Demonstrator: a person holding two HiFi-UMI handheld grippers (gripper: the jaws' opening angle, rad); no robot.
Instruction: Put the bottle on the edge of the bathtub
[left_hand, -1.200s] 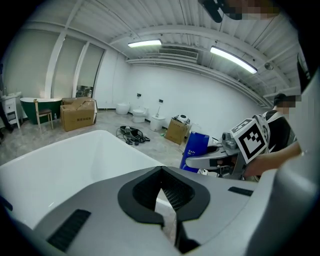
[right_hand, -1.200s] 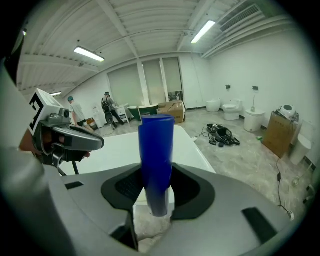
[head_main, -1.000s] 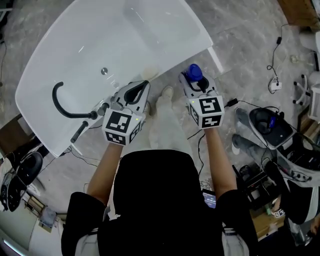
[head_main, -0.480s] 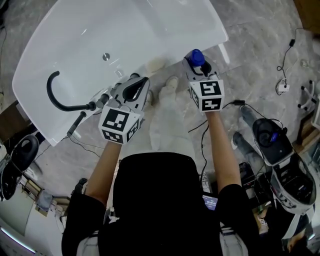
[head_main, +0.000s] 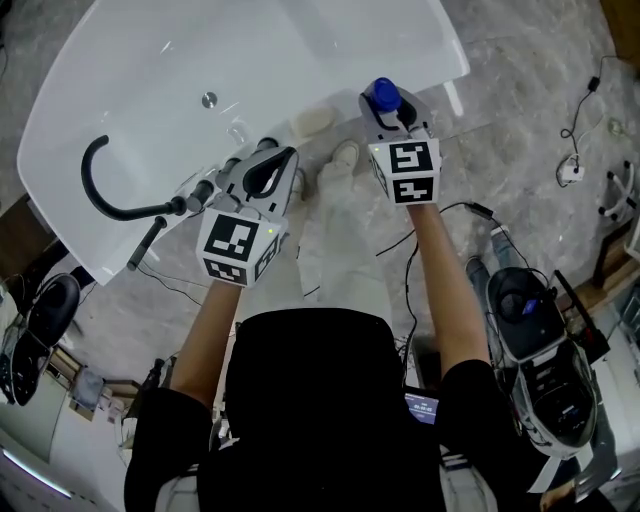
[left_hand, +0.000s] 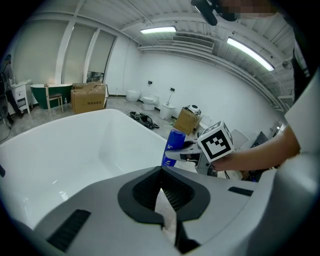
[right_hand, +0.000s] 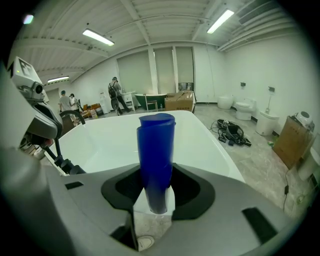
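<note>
A blue bottle stands upright in my right gripper, which is shut on its lower body just off the near rim of the white bathtub. In the right gripper view the bottle rises between the jaws with the bathtub behind it. My left gripper hovers to the left by the tub's near edge, with its jaws together and nothing in them. From the left gripper view I see the bottle off to the right, beyond the tub rim.
A black curved faucet and a hand shower sit at the tub's left end. The person's shoes stand on the marble floor between the grippers. Cables and equipment lie to the right. People stand far behind the tub.
My right gripper has carried the bottle forward, closer to the tub's near rim. The left gripper has stayed about where it was.
</note>
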